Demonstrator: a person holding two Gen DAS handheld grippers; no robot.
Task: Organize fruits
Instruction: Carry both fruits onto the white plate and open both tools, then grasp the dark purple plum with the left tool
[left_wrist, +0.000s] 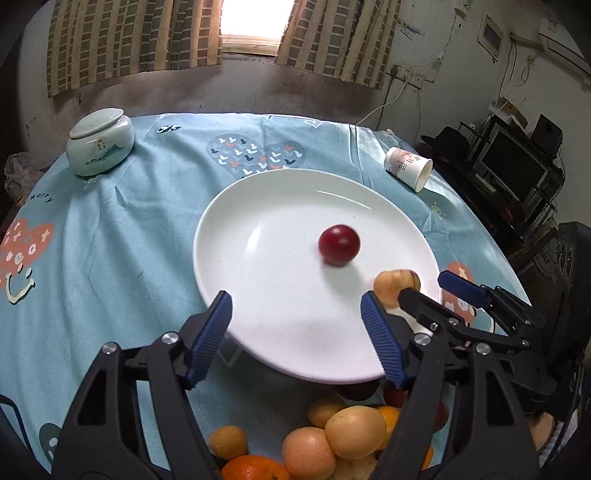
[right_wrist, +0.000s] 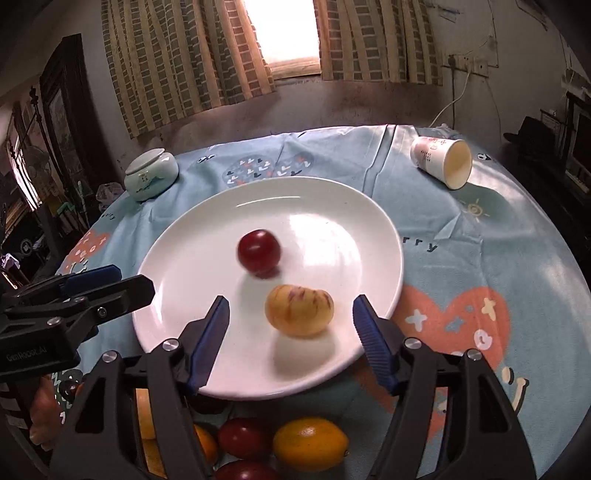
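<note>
Duly noted: both fruits, plum (right_wrist: 258, 252) and pepino (right_wrist: 299, 311), on plate (right_wrist: 351, 206); left claw (left_wrist: 295, 325) and right claw (right_wrist: 290, 332) wide, empty. Next: fetch from pile (left_wrist: 332, 435).

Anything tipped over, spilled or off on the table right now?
Yes: the paper cup lies on its side at the table's far right, mouth open toward the camera, with no spill visible. The plate holds a red fruit and a yellow fruit, both loose; both claws are open and empty.
</note>
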